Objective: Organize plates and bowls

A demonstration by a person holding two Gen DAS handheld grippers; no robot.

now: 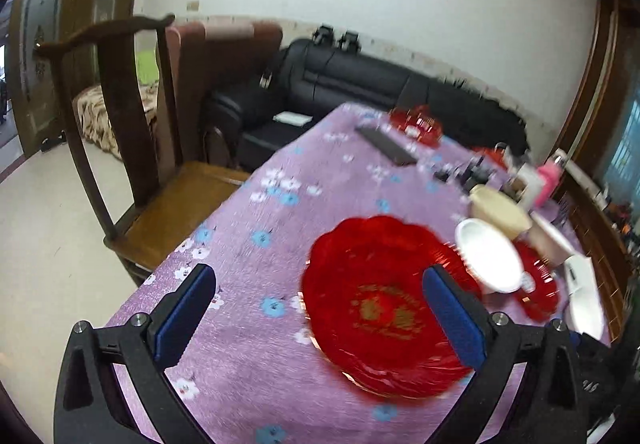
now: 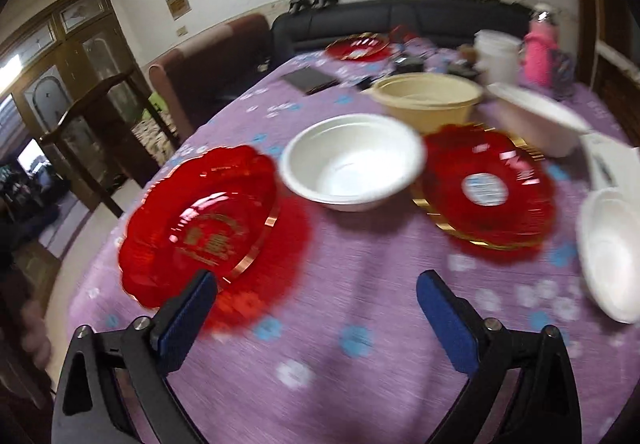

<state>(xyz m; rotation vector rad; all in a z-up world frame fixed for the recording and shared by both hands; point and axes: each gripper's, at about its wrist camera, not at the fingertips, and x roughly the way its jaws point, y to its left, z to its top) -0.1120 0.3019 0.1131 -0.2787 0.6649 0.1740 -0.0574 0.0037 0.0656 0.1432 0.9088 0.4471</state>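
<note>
Left wrist view: left gripper (image 1: 318, 314) angled down over tabletop (image 1: 248, 324), fingers (image 1: 186, 314) spread wide, empty; red plate (image 1: 384, 308) beneath. Right gripper (image 2: 316, 316) likewise wide, empty. Beyond red plate: white bowl (image 2: 352, 163), stacked red plates (image 2: 488, 187), beige bowl (image 2: 428, 95).

white wall (image 1: 360, 11), black sofa (image 1: 340, 75), wood chair (image 1: 120, 115)

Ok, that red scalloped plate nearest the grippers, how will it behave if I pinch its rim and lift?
The red scalloped plate looks like glossy translucent plastic or glass, so it is probably stiff, and its rim may slip between flat pads. It is wide and shallow; lifted by one edge it would likely tilt. If it is glass, it could chip against the white bowl beside it.
</note>
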